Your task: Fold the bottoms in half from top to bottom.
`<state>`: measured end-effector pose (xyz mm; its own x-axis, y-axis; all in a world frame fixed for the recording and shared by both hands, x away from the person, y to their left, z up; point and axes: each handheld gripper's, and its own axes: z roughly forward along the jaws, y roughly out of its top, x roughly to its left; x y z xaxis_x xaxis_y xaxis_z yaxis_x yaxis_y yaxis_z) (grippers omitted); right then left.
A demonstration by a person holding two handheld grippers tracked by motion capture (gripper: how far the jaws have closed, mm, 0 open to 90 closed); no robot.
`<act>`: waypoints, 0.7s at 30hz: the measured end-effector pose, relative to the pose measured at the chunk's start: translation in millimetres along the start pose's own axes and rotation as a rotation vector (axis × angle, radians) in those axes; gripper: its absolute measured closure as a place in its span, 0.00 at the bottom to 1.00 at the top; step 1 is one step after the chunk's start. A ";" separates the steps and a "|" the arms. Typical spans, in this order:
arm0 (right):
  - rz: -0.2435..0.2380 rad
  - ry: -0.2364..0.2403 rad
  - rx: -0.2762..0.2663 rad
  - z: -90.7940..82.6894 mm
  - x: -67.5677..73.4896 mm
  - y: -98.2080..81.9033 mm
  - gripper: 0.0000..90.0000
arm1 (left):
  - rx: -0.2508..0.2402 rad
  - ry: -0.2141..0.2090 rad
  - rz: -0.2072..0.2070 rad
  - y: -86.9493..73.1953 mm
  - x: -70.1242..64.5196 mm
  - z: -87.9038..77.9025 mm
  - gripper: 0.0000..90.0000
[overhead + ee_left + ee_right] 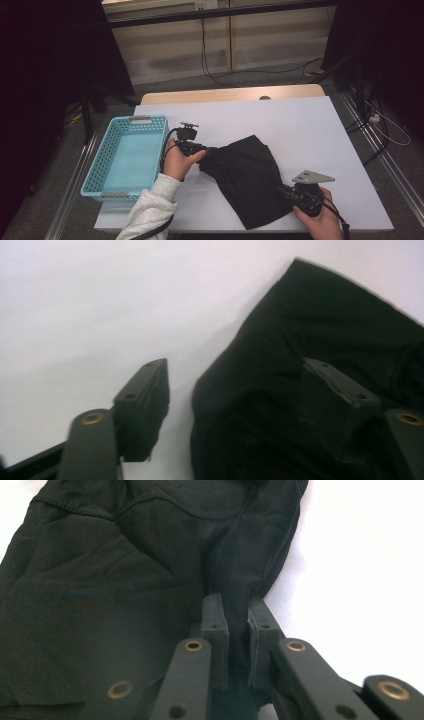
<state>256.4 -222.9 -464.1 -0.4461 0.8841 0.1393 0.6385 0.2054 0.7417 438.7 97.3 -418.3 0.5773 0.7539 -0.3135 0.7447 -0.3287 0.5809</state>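
The right gripper's (237, 630) fingers pinch a fold at the near corner of the black garment (247, 177), which lies crumpled mid-table (300, 120). The left gripper's (240, 405) fingers stand apart, one beside the cloth's far edge and one over it, holding nothing. Likely mid-fold; next, the left needs a fresh grip. A blue basket (100, 165) sits left.

One black cloth (247, 180) is lying near the table's (310, 125) front edge. One blue basket (131, 155) is sitting at the table's left edge. Two grippers are working at the cloth: the left gripper (209, 149) and the right gripper (281, 189).
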 end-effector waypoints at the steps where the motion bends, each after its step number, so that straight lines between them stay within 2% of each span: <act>1: -0.001 0.000 -0.001 0.1 -0.1 0.0 0.90 | 0.013 0.014 0.015 -0.7 -1.4 5.5 0.30; 4: -0.007 -0.004 -0.002 0.1 0.5 -0.1 0.90 | 0.064 0.030 0.017 -5.8 -1.3 20.8 0.30; 6: -0.003 -0.004 -0.006 -0.1 0.7 -0.8 0.90 | 0.073 0.043 0.031 -11.7 -2.7 27.2 0.30; 7: -0.004 -0.002 -0.009 -0.1 0.5 -1.2 0.90 | 0.062 0.054 0.050 -13.9 -4.4 27.2 0.31; 11: -0.004 -0.001 -0.011 0.0 0.4 -1.5 0.90 | 0.071 0.082 0.064 -20.5 -8.5 22.5 0.39; 12: -0.005 -0.002 -0.011 0.0 0.5 -1.5 0.90 | 0.068 0.084 0.053 -22.0 -9.2 21.8 0.39; 15: -0.007 -0.007 -0.015 -0.1 1.1 -2.1 0.90 | 0.060 0.079 0.062 -24.2 -10.8 22.5 0.34; 17: -0.005 -0.010 -0.015 -0.1 1.4 -2.2 0.90 | 0.071 0.099 0.088 -24.0 -11.9 21.8 0.41; 19: -0.008 -0.016 -0.016 -0.3 2.2 -2.5 0.90 | 0.062 0.093 0.070 -25.3 -11.3 20.6 0.47; 21: -0.010 -0.019 -0.016 -0.2 2.8 -2.4 0.90 | 0.071 0.084 0.059 -25.7 -8.0 18.0 0.61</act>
<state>253.5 -220.9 -465.4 -0.4402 0.8900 0.1192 0.6236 0.2075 0.7537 421.0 89.5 -444.2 0.5930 0.7760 -0.2149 0.7340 -0.4113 0.5404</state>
